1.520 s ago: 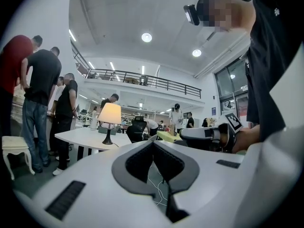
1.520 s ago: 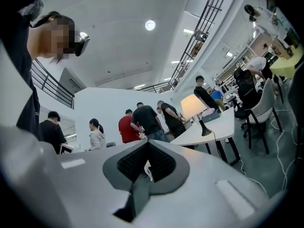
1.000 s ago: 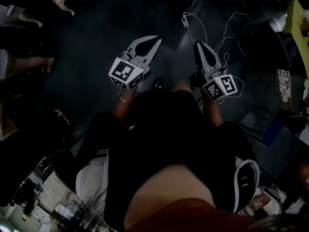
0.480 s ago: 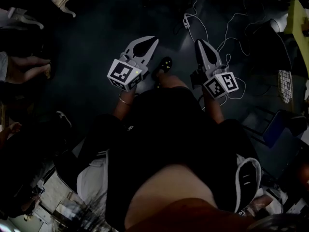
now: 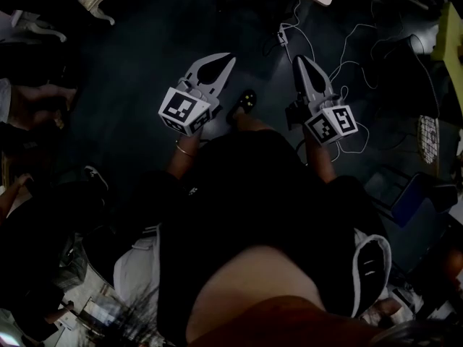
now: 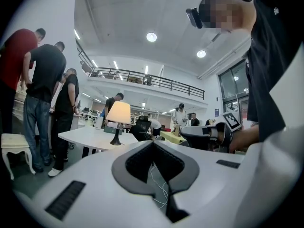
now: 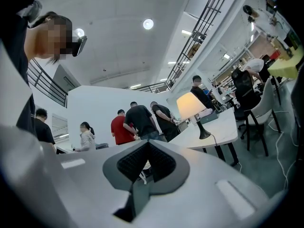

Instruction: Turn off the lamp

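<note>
Left gripper (image 5: 230,58) and right gripper (image 5: 298,61), jaws together and empty — close on the lit lamp (image 6: 118,114), switch perhaps at its base.

The head view is dim and murky, with most detail lost in shadow. Both gripper views are bright, evenly lit by round white ceiling lights (image 6: 151,36), and the table lamp with a cream shade (image 6: 118,113) glows warm. Their fisheye edges bend and fall to black corners, and the nearest surfaces look soft.
</note>
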{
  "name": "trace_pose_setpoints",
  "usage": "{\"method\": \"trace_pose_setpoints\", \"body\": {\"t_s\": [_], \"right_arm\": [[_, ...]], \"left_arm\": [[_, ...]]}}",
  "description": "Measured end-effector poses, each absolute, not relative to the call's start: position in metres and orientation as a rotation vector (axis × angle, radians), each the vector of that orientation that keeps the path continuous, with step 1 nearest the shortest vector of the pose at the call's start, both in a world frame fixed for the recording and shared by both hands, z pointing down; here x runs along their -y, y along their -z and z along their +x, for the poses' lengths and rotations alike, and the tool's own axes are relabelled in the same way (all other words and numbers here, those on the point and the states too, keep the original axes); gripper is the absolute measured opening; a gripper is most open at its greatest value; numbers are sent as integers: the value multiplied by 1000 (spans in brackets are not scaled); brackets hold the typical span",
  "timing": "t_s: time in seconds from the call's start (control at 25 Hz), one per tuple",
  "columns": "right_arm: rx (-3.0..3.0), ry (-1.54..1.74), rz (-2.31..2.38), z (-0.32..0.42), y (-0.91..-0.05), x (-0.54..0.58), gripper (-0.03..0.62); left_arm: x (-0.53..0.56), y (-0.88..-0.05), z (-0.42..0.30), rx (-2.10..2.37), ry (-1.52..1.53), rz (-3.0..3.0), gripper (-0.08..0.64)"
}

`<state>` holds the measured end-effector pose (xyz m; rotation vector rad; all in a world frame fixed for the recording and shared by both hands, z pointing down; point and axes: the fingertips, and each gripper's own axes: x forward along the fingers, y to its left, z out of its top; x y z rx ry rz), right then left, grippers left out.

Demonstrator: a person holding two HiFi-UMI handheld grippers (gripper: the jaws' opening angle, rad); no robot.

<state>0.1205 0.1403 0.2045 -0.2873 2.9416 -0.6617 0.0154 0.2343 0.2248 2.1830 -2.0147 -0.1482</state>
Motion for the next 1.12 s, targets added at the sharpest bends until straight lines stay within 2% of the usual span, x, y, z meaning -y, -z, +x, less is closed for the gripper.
{"method": "trace_pose_setpoints", "body": {"t_s": [1.12], "right_arm": [[-2883,678,-427,58,-214,-2,2]], "left_arm": [[-90,-225,-56,1911,108,2258,8]]}}
